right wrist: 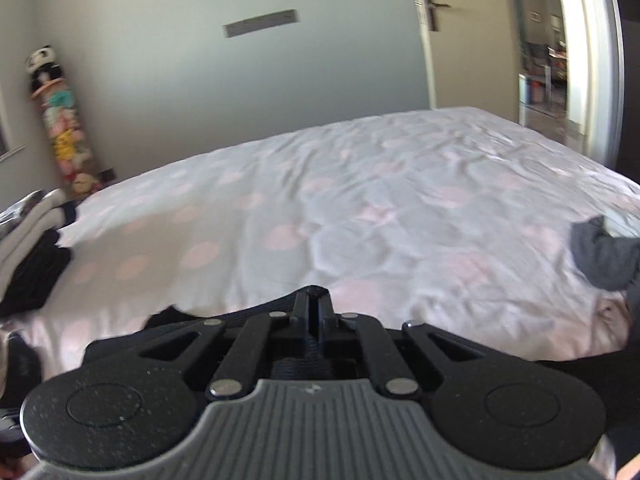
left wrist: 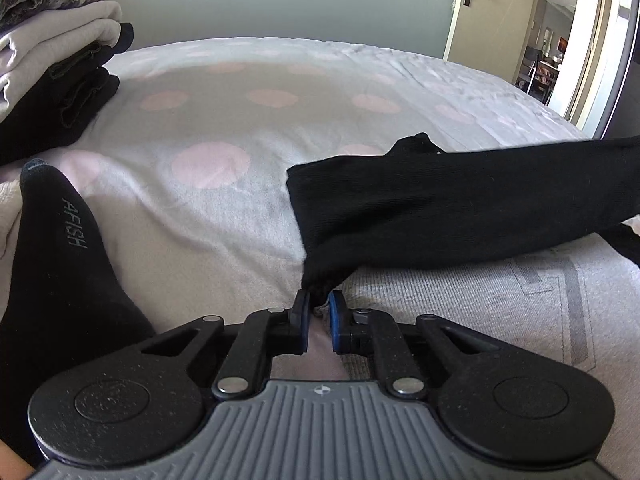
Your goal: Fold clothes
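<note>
Folding partly done: a stack finished, socks in hand.
On the bed (left wrist: pixel 248 128) sits a folded pile (left wrist: pixel 60 72); the left gripper (left wrist: pixel 319 305) pinches a black sock (left wrist: pixel 460 208), the right gripper (right wrist: pixel 316 300) is clamped on dark cloth, a second sock (left wrist: pixel 68 256) waits.

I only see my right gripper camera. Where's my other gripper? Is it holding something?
Observer: Yes. The left gripper pinches the tip of a black ribbed garment.
Operator: Where does that garment go?
Observer: It stretches off to the right, out of the left camera's picture, across a pale patterned cloth.
Operator: Any socks over there?
Observer: One black sock lies at the left, with AFISH printed on it.
</note>
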Motion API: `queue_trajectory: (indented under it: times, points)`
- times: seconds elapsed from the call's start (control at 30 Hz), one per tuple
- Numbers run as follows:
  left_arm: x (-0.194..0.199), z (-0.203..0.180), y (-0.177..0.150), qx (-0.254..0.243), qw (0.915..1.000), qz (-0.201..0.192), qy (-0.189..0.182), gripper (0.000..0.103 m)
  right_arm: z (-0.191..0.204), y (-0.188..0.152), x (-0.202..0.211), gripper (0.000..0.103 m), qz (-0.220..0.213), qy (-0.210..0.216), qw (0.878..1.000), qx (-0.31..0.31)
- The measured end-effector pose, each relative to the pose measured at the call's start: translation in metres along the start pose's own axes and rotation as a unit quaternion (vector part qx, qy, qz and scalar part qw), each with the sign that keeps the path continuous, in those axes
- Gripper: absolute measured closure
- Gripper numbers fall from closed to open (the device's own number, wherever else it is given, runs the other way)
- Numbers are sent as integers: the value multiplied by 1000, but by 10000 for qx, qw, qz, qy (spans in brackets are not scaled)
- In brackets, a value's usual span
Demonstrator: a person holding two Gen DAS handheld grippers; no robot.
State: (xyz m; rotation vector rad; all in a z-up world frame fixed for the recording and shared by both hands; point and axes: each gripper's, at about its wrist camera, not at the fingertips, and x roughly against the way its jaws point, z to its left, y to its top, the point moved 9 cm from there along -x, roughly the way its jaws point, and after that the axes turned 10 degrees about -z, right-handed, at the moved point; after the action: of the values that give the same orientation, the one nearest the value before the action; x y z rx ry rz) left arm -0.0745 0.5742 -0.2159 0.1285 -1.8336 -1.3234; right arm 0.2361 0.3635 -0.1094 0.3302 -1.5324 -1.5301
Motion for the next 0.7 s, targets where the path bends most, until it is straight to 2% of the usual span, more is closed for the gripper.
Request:
queue_trajectory:
  times: [0.2, 0.3, 0.33, 0.43, 0.5, 0.6, 0.7]
  points:
    - [-1, -2, -1, -191, 9998, -4, 33, 91, -38, -41, -37, 98, 607, -455, 9971, -113]
    - [-1, -1, -1, -182, 9998, 7, 29, 91, -46, -55, -48, 95, 682, -416, 9964, -300]
    - [-1, -1, -1, -184, 9998, 9, 29, 91, -49, -56, -48, 90, 661, -412, 9961, -407]
    - [-1, -1, -1, -117, 9999, 25, 25, 91, -57, -57, -40, 89, 602, -484, 9952, -595]
    - [-1, 0, -1, -64, 10000, 33, 18, 91, -61, -60, -32, 81, 603, -453, 9949, -669]
    - [-1, 1, -1, -11, 10000, 31, 12, 91, -60, -73, -24, 79, 834, -218, 9928, -837]
    - [0, 0, -1, -11, 10000, 29, 34, 91, -57, -95, -27, 71, 1087, -171, 9893, -959]
